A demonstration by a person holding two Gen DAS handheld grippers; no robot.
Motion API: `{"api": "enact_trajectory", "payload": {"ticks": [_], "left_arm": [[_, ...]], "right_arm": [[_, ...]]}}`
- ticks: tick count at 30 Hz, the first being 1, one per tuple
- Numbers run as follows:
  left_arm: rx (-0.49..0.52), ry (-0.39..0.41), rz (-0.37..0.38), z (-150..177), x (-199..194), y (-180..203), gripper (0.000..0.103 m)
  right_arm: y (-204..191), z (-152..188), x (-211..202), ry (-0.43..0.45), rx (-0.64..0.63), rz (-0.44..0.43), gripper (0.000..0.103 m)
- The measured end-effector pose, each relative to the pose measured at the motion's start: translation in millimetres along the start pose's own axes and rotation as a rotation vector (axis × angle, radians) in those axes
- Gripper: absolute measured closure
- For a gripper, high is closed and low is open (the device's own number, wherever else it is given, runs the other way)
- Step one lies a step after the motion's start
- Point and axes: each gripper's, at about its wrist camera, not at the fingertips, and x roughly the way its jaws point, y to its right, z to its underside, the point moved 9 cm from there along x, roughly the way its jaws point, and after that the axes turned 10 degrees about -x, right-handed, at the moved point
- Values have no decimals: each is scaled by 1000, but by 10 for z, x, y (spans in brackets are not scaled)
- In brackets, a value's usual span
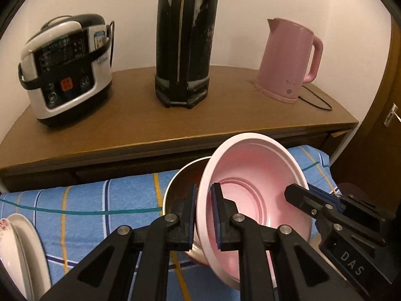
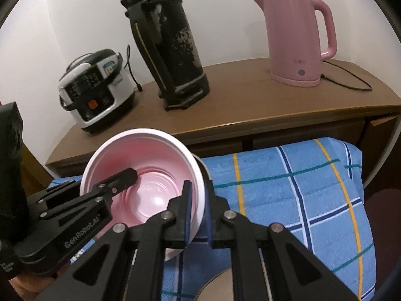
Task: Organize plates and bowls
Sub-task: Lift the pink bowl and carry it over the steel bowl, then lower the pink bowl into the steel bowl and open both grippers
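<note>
A pink plastic bowl (image 1: 258,175) is held tilted above the blue checked cloth (image 1: 100,200). My left gripper (image 1: 203,200) is shut on its left rim, one finger inside and one outside. My right gripper (image 2: 198,200) is shut on its right rim; it also shows in the left wrist view (image 1: 300,198). The bowl shows in the right wrist view (image 2: 150,165) with the left gripper (image 2: 112,183) reaching in from the left. A metal bowl (image 1: 180,175) sits just behind and under the pink bowl. A white flowered plate (image 1: 17,248) lies at the left edge.
A wooden cabinet top (image 1: 175,115) behind the cloth carries a rice cooker (image 1: 65,70), a tall black thermos (image 1: 185,40) and a pink kettle (image 1: 290,60) with its cord. A round grey rim (image 2: 215,286) shows at the bottom of the right wrist view.
</note>
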Motion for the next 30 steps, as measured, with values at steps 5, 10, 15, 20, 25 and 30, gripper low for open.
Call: {"api": "enact_trajectory", "payload": {"ticks": [5, 10, 15, 20, 25, 30], "left_arm": [[-6, -12, -7, -11, 111, -27, 89], [-9, -35, -16, 44, 214, -47, 88], [-17, -45, -47, 61, 297, -115, 88], [-13, -46, -68, 69, 348, -137, 88], [18, -49, -103, 60, 363, -133, 87], [23, -38, -112, 30, 333, -118, 67]], "right_arm": [[28, 22, 118, -22, -2, 0, 93], [31, 35, 175, -38, -23, 27, 93], [19, 39, 203, -52, -36, 39, 93], [-9, 34, 213, -54, -53, 56, 91], [-24, 28, 220, -58, -66, 64, 91], [-7, 51, 227, -61, -46, 68, 68]]}}
